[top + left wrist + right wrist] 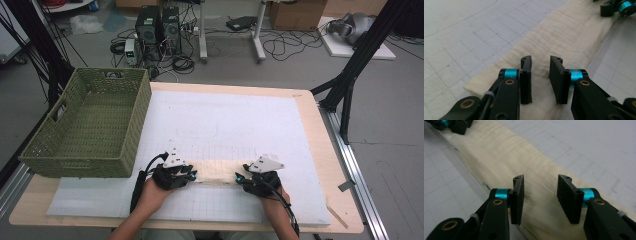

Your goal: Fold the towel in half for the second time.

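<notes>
White gridded matting (220, 125) covers our table, with a green basket (87, 125) at its far left. We see a folded cream cloth (215, 172) lying near the front edge. Our left gripper (540, 75) and right gripper (540, 195) sit at opposite ends, jaws apart over the cloth, not clamping it.

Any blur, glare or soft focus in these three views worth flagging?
High view: evenly lit, no glare, sharp, though the cream cloth is pale against the white mat. Left gripper view: cloth crisp near the jaws, softer farther off. Right gripper view: the cloth's weave smears, as from motion blur, while the jaws stay sharp.
</notes>
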Motion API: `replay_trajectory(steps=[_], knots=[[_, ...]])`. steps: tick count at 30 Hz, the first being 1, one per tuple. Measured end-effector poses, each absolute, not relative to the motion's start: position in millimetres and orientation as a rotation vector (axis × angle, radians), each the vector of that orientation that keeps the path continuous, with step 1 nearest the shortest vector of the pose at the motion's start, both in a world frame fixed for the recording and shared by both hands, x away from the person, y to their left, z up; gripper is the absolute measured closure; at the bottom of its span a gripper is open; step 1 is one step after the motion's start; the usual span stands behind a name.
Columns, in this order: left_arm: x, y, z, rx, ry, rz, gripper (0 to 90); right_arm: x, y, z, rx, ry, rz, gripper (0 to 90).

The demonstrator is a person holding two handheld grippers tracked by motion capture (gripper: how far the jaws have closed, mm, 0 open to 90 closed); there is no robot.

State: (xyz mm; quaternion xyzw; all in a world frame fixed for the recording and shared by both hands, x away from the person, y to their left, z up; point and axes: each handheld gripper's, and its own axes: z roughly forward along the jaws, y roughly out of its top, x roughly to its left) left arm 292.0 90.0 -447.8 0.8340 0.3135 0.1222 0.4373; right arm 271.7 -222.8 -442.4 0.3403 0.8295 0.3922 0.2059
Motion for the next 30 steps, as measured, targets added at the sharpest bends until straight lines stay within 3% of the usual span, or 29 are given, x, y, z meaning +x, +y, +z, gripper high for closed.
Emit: replay_trajectory(steps=[13, 23, 30], knots=[[292.2, 93.9, -447.8, 2.078, 0.783, 0.314, 70.2, 261.8, -271.5, -440.4, 1.053, 2.326, 1.074, 59.8], [292.1, 102.6, -447.3, 2.086, 0.799, 0.326, 70.4, 256.6, -278.2, -449.9, 1.050, 2.315, 1.130, 60.1], [291.4, 115.6, -439.0, 2.073, 0.865, 0.426, 70.3, 256.1, -276.3, -449.2, 1.045, 2.315, 1.112, 58.5]])
